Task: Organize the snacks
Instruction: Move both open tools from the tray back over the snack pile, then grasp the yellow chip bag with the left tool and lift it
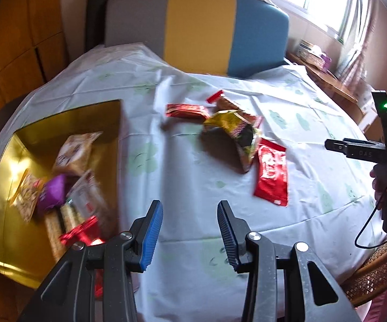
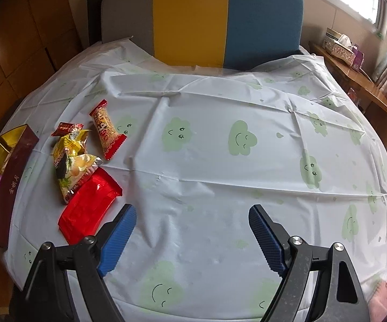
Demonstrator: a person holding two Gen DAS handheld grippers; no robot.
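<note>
A gold-lined box (image 1: 67, 123) at the table's left holds several snack packs, among them a purple one (image 1: 52, 191). Its dark red side shows in the right wrist view (image 2: 13, 177). Loose snacks lie on the cloth: a flat red packet (image 1: 272, 171) (image 2: 88, 205), a yellow-green bag (image 1: 235, 134) (image 2: 72, 161), a small red packet (image 1: 186, 110) (image 2: 67, 128), and a red-ended grain bar (image 2: 107, 130). My left gripper (image 1: 190, 232) is open and empty, just right of the box. My right gripper (image 2: 193, 236) is open and empty, right of the red packet; it also shows in the left wrist view (image 1: 335, 145).
The round table carries a white cloth with green smiling clouds (image 2: 239, 134). A grey, yellow and blue chair back (image 1: 198, 26) stands at the far edge. A wooden shelf with a tissue box (image 2: 341, 47) is at the right. A rattan seat (image 1: 373, 276) is at the near right.
</note>
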